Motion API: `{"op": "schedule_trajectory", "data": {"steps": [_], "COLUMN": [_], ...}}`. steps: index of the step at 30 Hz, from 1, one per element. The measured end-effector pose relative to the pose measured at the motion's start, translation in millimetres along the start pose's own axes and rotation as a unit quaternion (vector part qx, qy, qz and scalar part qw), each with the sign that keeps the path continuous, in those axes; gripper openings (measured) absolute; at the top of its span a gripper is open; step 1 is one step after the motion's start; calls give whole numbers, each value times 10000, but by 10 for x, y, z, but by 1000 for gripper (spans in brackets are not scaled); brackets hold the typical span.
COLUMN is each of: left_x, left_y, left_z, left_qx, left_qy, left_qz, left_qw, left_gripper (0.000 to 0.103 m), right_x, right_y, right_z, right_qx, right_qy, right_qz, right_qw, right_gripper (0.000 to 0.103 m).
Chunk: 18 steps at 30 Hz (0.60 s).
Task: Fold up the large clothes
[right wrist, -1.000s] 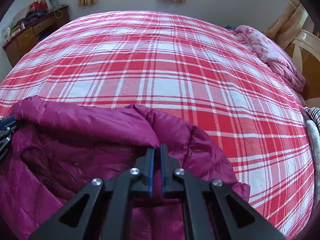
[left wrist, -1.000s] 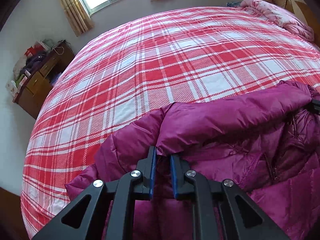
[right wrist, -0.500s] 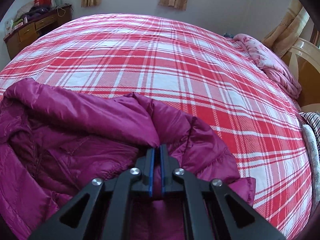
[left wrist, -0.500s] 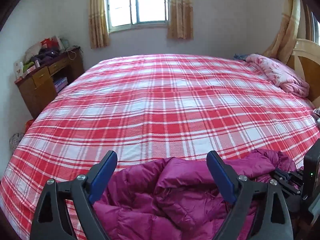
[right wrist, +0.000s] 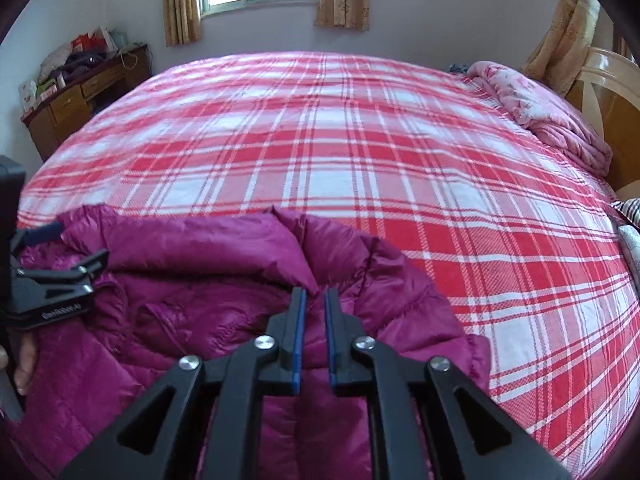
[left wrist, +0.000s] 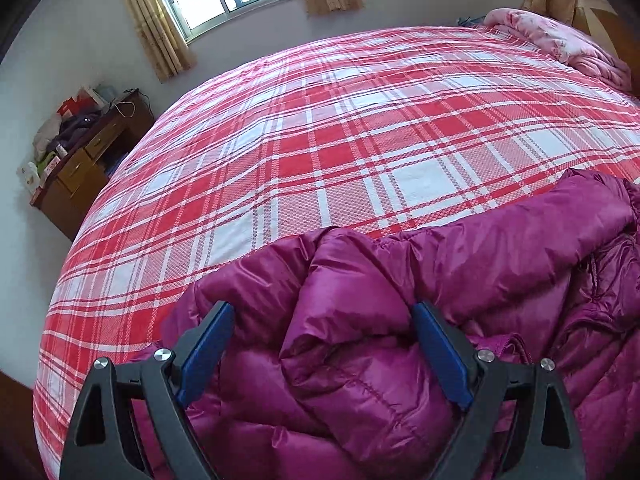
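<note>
A magenta down jacket [left wrist: 400, 280] lies crumpled at the near edge of the bed, which has a red and white plaid sheet [left wrist: 360, 140]. My left gripper [left wrist: 322, 320] is open wide just above a puffy fold of the jacket, with both blue pads clear of the cloth. In the right wrist view the jacket [right wrist: 192, 280] fills the lower left. My right gripper [right wrist: 314, 294] is opening, a narrow gap showing between its pads, and the folded jacket edge lies right at its tips. The left gripper [right wrist: 68, 246] shows at that view's left edge, with a hand [right wrist: 24, 360] below it.
A wooden desk [right wrist: 80, 92] piled with clutter stands against the wall left of the bed. A pink quilt [right wrist: 540, 112] is bunched at the far right by the wooden headboard [right wrist: 600, 92]. Striped cloth [right wrist: 628, 208] pokes in at the right edge.
My left gripper let go of the jacket fold and opened wide, lifted, then came back down over the fold. My right gripper rose slightly and its shut jaws parted a little.
</note>
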State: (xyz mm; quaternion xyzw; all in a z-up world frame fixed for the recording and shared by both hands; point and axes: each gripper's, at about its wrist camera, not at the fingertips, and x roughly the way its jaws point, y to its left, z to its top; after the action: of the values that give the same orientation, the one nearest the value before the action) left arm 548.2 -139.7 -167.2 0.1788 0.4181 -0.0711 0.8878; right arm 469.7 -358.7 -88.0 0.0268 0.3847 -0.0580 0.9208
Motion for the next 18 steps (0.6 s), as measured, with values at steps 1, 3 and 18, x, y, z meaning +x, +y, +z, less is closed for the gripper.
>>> {"op": "schedule_trajectory", "data": {"steps": [1,3,18], "left_x": [10,26,-71], "left_y": [-14,-34,-178], "left_z": [9,6,302], "left_qx": [16,37,-375], "left_qy": [10,15,6], "left_qz": [0,14,-172], "left_qw": [10000,10000,9991], "left_gripper": [91,91,91], "right_x": [-50,-49,597], "right_y": [-1,11,243], "right_z": [67,183,-31], "right_qx": [134,417,200], "right_qy": [-132,-284,277], "right_qz": [67,196,461], "right_qw": [9998,9985,9984], "right_gripper": [25,47,46]}}
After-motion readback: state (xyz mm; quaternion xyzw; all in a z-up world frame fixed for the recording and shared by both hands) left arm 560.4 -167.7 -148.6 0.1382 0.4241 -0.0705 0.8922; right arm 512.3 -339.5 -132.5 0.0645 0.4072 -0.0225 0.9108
